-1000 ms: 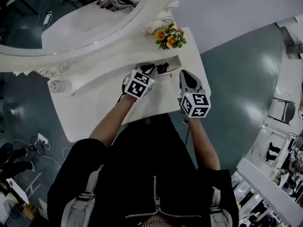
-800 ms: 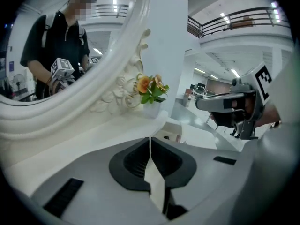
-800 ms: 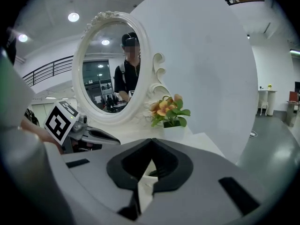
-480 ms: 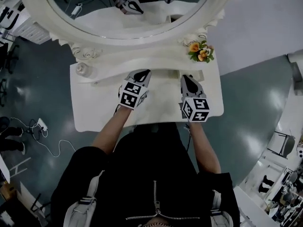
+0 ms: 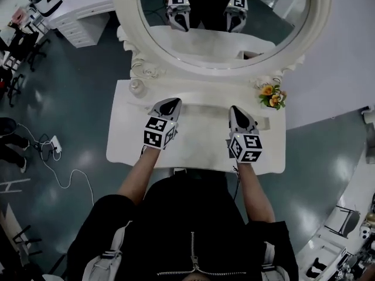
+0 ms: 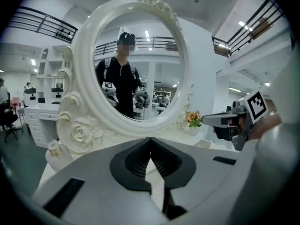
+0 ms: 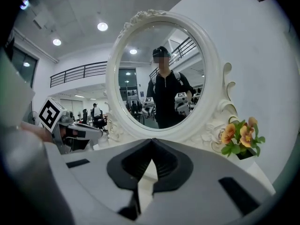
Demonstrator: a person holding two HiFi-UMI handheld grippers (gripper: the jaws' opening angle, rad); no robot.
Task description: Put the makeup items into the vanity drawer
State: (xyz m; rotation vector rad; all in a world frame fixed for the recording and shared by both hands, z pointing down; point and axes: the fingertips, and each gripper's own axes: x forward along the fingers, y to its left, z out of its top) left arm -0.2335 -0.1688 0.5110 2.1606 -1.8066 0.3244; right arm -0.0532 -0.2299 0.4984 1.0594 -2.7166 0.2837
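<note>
On the vanity top [image 5: 193,151] no makeup item shows: the white surface around both grippers lies bare, apart from a small jar [image 5: 136,86] at the back left and a sprig of orange flowers [image 5: 272,95] at the back right. Judging by that, the items are already put away and the task is at or near its end. The drawer itself is hard to pick out. It may sit in the low raised shelf [image 5: 202,101] under the mirror frame [image 5: 126,34], and nothing there looks pulled out, though the head view is too small to be sure. The left gripper [image 5: 174,100] hovers over the left half of the top with its jaws closed tip to tip and nothing between them. The right gripper [image 5: 235,108] hovers over the right half, its jaws likewise pressed together and empty. Both point toward the mirror, well apart from each other, with neither touching the shelf.
</note>
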